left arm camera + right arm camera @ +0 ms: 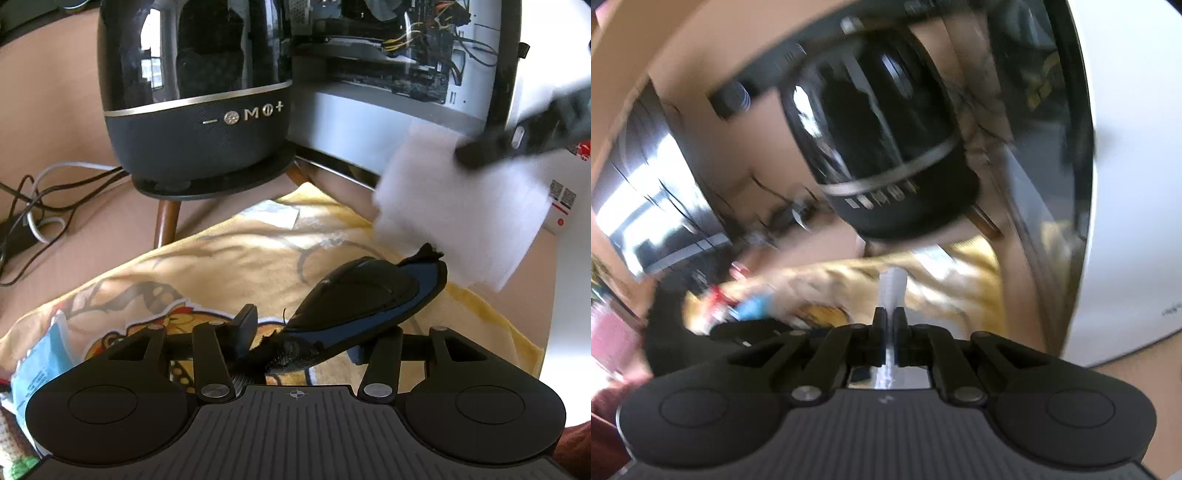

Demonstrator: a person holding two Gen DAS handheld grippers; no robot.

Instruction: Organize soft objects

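The left gripper [303, 332] has its fingers spread wide, and a black-and-blue eye mask [364, 295] lies between them, its frayed strap end bunched near the gripper body. Whether either finger touches the mask cannot be told; the jaws are plainly not closed on it. The mask rests on a yellow towel [221, 266] printed with a cartoon figure, spread over a tan table [55, 110].

The right gripper [890, 317] has its fingers pressed together on a white pad [893, 288] — seen edge-on from its own camera as a thin pale strip. From the left wrist view the same pad [458, 206] shows as a blurred white square held in the air above the towel's far right corner, just beyond the mask, with the right gripper [480, 151] at its top edge.

Behind the towel stands a dark speaker [195, 122] on wooden legs, beside a white computer case [388, 114] with a glass side. Cables [37, 206] trail at the left.
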